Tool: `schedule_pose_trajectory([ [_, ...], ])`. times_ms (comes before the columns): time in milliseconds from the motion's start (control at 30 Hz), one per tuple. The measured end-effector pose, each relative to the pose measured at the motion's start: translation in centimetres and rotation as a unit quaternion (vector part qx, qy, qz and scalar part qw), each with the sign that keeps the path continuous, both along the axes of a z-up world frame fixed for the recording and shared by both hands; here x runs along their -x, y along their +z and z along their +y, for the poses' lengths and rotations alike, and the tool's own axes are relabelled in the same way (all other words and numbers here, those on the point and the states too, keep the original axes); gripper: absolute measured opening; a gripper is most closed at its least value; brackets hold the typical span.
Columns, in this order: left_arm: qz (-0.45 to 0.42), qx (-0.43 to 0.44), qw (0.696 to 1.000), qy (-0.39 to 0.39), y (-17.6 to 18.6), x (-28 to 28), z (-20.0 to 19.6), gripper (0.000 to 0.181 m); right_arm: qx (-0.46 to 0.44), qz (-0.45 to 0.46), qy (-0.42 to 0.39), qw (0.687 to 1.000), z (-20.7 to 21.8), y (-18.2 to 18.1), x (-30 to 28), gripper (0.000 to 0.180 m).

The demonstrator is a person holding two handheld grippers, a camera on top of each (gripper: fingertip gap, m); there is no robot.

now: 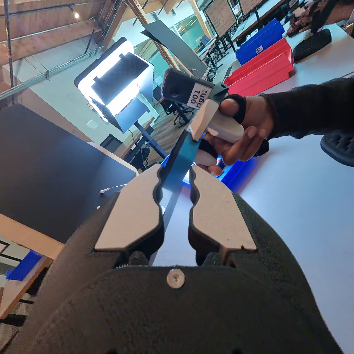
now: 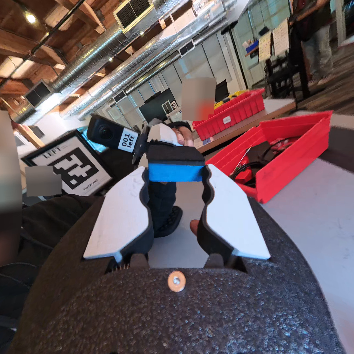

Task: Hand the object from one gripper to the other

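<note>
Left gripper (image 1: 176,173): jaws drawn in narrow around one end of the blue-and-black block (image 1: 177,168), both tips against its sides; judged to be gripping it.
Right gripper (image 2: 175,172): set wider, its tips pressed on the two short ends of the block (image 2: 175,165); also judged to be clamped on.
Block: held in the air between the two grippers, above the bench (image 1: 297,191), black foam layer on one face, blue on the other.
Step in hand: mid-handover, both grippers on the block at once; which one gives and which receives cannot be told.
Hands: a gloved hand (image 1: 239,134) works the right gripper's trigger in the left wrist view.
Farther out: open red bin (image 2: 283,153) with cables on the bench, well apart; a framed marker board (image 2: 72,168) stands behind.
Risk: if the giving gripper lets go before the taker's hold is firm, the soft foam may slip and fall to the bench.
Risk: pulling apart while both clamp would twist or tear the foam.
</note>
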State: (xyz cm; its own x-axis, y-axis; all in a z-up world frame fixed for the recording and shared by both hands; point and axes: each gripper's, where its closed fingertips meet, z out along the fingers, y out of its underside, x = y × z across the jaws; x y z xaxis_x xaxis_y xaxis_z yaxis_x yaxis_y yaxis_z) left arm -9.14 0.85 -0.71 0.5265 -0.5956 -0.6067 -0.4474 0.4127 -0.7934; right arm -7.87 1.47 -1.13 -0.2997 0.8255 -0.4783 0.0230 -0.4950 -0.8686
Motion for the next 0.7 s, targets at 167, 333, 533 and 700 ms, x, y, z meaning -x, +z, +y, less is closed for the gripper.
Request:
schedule_pose_trajectory([
  [167, -0.122, 0.096, 0.987, -0.046, 1.6, 2.1, 0.0, 0.023, -0.15, 0.064, -0.062, 0.985, 0.2, 2.7, -2.5, 0.066],
  [333, -0.234, 0.202, 0.944, -0.118, 3.1, 4.4, -0.6, 0.022, -0.288, 0.085, -0.103, 0.948, -0.5, 3.9, -4.6, 0.067],
  [533, -0.237, 0.251, 0.928, -0.142, 2.5, 3.8, -0.9, 0.023, -0.357, 0.053, -0.127, 0.924, -0.5, 2.6, -3.4, 0.064],
  [700, -0.202, 0.274, 0.929, -0.145, 1.0, 1.8, -0.9, 0.022, -0.366, 0.033, -0.124, 0.922, -0.8, 1.4, -2.0, 0.059],
])
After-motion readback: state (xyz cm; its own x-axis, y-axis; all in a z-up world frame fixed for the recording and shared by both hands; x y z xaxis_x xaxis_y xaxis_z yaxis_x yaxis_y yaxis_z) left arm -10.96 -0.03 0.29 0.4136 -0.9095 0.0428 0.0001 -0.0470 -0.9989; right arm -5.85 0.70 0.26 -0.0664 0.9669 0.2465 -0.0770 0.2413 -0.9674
